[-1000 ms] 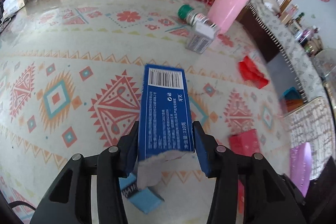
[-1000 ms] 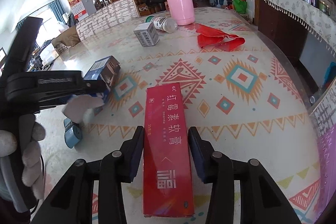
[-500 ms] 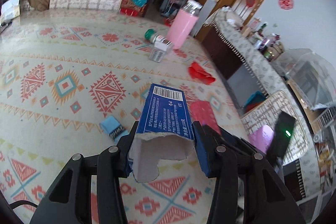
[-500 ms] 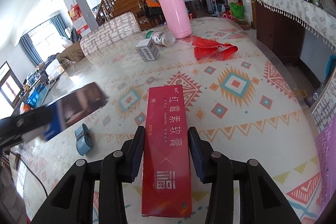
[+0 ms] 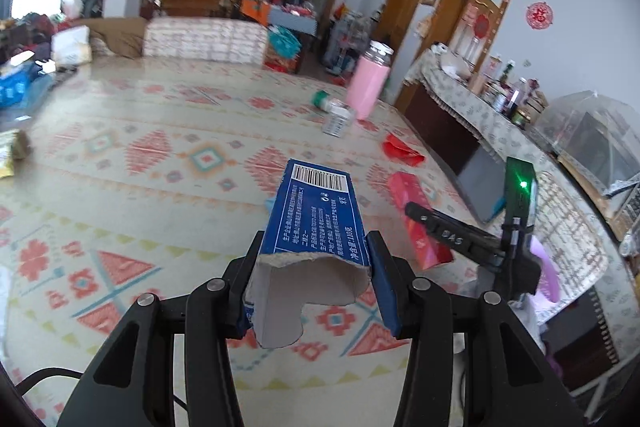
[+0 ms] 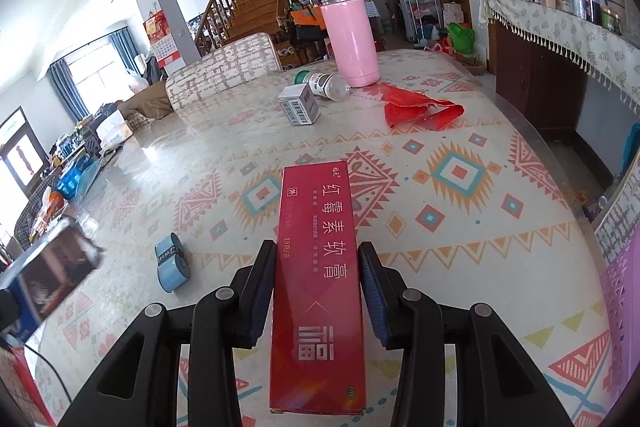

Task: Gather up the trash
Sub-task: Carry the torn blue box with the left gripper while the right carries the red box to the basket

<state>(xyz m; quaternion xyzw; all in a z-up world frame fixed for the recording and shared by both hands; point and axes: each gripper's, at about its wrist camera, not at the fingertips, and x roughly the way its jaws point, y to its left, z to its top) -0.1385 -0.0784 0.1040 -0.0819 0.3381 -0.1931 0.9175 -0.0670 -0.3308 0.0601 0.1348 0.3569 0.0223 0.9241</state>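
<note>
My left gripper [image 5: 316, 259] is shut on a blue carton [image 5: 316, 219] with a barcode on its far end and a torn, open near end, held above the patterned table [image 5: 160, 155]. My right gripper [image 6: 317, 255] is shut on a long red box [image 6: 316, 211] with white lettering, which points out over the table. The left wrist view shows that red box [image 5: 416, 223] and the right gripper [image 5: 452, 239] to the right of the blue carton. In the right wrist view, a blurred blue carton [image 6: 56, 275] hangs at the left edge.
At the far end of the table stand a pink flask [image 6: 352, 39], a lying green-capped bottle [image 6: 324, 85], a small grey box [image 6: 300, 103] and a crumpled red bag [image 6: 416, 107]. A light blue tape roll [image 6: 172, 261] lies near left. A purple basket [image 6: 620, 287] sits off the right edge.
My left gripper has risen and pulled back with the blue carton, so the table now looks farther below it. The right gripper has stayed almost still, holding the red box.
</note>
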